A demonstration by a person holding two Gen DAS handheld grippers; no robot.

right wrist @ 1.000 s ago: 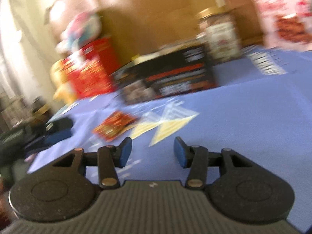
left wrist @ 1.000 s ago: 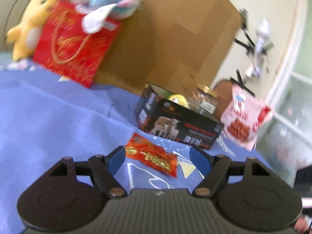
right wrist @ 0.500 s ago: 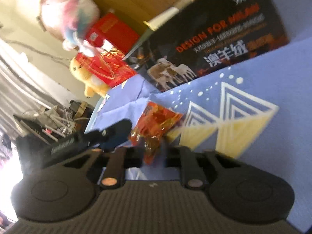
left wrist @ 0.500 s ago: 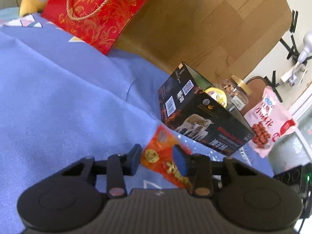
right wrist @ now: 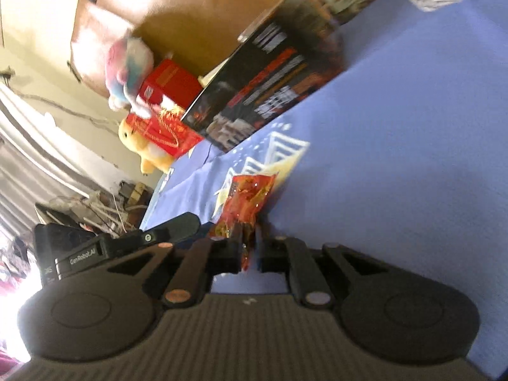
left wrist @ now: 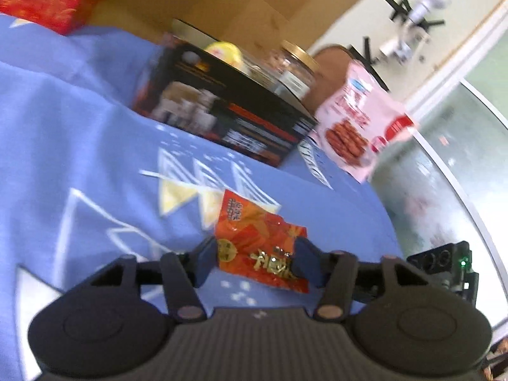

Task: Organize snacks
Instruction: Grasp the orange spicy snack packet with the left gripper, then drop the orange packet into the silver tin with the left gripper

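Orange-red crinkled foil snack packet (left wrist: 258, 241), gold print, gripper-pinched.
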